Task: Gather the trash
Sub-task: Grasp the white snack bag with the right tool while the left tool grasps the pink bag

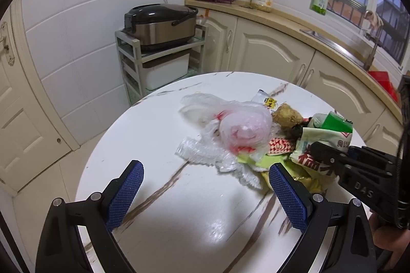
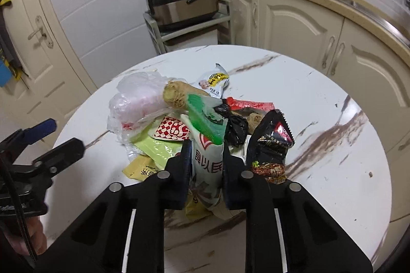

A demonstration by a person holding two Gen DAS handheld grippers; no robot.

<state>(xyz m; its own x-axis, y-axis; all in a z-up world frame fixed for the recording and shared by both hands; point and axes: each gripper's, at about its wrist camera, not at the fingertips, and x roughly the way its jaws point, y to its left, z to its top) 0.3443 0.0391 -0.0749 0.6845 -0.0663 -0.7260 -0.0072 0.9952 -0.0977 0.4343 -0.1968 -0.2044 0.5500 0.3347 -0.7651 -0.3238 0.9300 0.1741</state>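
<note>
A heap of trash lies on the round white marble table [image 1: 179, 216]: crumpled clear plastic bags [image 1: 238, 129], a brown root piece [image 2: 176, 93], a red-checked wrapper [image 2: 171, 130], a small black bag [image 2: 234, 129] and a black snack packet [image 2: 271, 142]. My right gripper [image 2: 206, 152] is shut on a white and green packet [image 2: 207, 162] with red characters, at the near side of the heap. My left gripper [image 1: 206, 165] stands open just in front of the plastic bags, low over the table, with nothing between its blue pads [image 1: 128, 191].
A rice cooker [image 1: 159, 24] sits on a rack beyond the table. Cream cabinets [image 1: 269, 52] and a counter with a sink [image 1: 333, 42] run along the right. A door [image 1: 23, 119] is at the left. The person's hand [image 2: 28, 237] shows at the lower left.
</note>
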